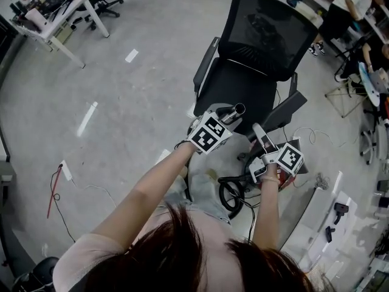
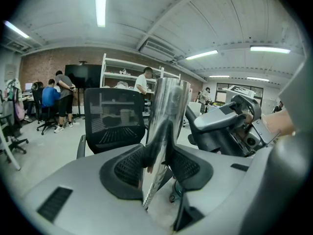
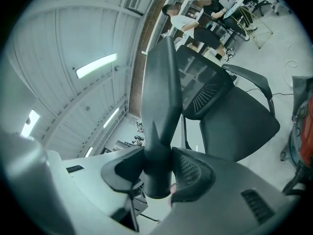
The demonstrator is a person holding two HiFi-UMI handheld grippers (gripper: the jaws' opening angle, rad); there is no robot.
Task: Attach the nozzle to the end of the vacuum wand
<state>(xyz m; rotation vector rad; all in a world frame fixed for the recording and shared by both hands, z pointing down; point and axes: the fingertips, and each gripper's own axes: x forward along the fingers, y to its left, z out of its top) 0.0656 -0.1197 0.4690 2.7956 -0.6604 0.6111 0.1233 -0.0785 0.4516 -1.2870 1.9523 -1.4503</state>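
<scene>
I am standing on a grey concrete floor (image 1: 140, 102), facing a black mesh office chair (image 1: 255, 47); a white desk (image 1: 53, 29) is sitting far left, strip lights (image 2: 101, 4) glowing over a brick wall (image 2: 44, 65).

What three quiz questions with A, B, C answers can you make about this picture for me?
1. Where is the black chair?
A. in front of the person
B. on a table
C. lying on its side

2. What colour is the tube in the left gripper?
A. red
B. shiny silver
C. yellow

3. How are the jaws of the right gripper?
A. wide apart, empty
B. shut on a cable
C. shut on the nozzle

Answers: 1 A, it stands upright just beyond both grippers. 2 B, it gleams like a mirror. 3 C, both jaws press the dark nozzle's neck.
</scene>
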